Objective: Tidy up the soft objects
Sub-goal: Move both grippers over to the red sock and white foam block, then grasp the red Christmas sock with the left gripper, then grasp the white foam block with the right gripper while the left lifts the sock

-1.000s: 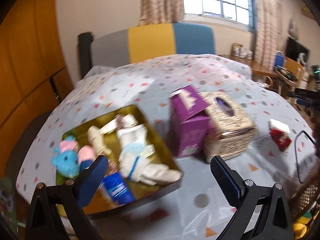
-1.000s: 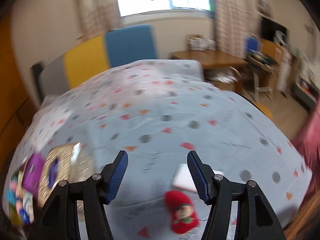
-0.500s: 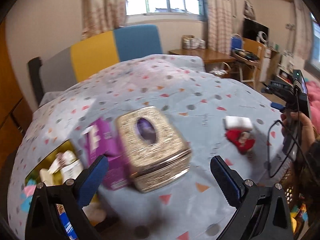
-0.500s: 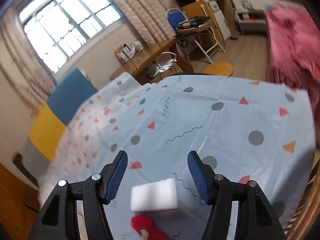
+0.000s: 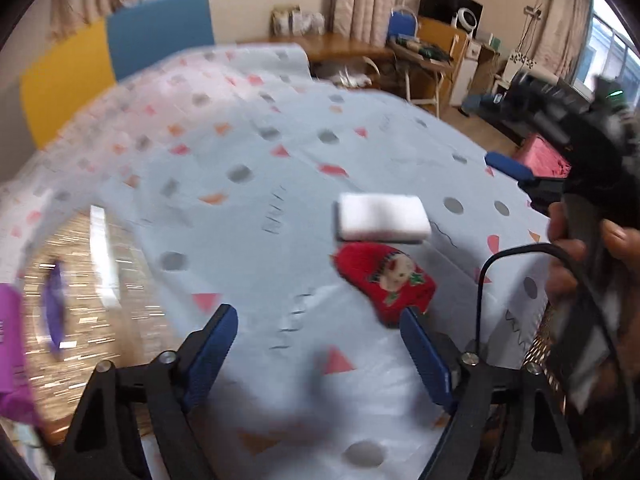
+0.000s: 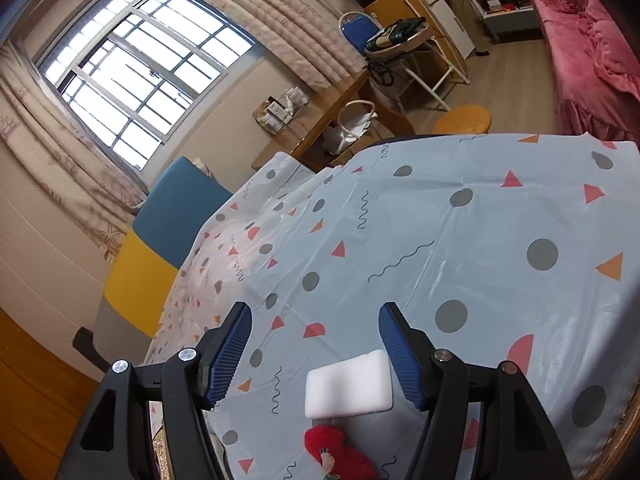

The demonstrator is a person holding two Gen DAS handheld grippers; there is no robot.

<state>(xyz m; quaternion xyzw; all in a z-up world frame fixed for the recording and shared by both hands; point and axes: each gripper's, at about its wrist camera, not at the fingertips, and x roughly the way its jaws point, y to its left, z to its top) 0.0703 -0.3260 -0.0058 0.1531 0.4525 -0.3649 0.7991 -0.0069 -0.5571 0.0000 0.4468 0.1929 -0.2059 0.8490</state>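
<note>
A red sock (image 5: 384,280) with a small cartoon figure lies on the dotted blue tablecloth (image 5: 260,208), and a white sponge block (image 5: 380,218) sits just beyond it. My left gripper (image 5: 316,320) hovers short of the sock; its jaws are closing with nothing between them, and the right fingertip is near the sock's edge. My right gripper (image 6: 315,316) is over the sponge (image 6: 348,386), which lies on the cloth close to its right finger, untouched; its jaws are opening. The sock (image 6: 336,452) shows at the bottom of the right wrist view. In the left wrist view a hand (image 5: 580,248) holds the right gripper (image 5: 508,168).
A gold tissue box (image 5: 80,300) stands at the left, with a purple box (image 5: 8,340) beside it. A black cable (image 5: 516,252) loops near the table's right edge. A yellow and blue chair back (image 6: 160,232) stands behind the table, with a wooden desk (image 5: 352,46) and a pink bed (image 6: 592,60) beyond.
The left view swept right from the tray of soft items, past the tissue box, to the sock and sponge, and its jaws narrowed. The right view rolled, and the sponge now sits nearer its fingers.
</note>
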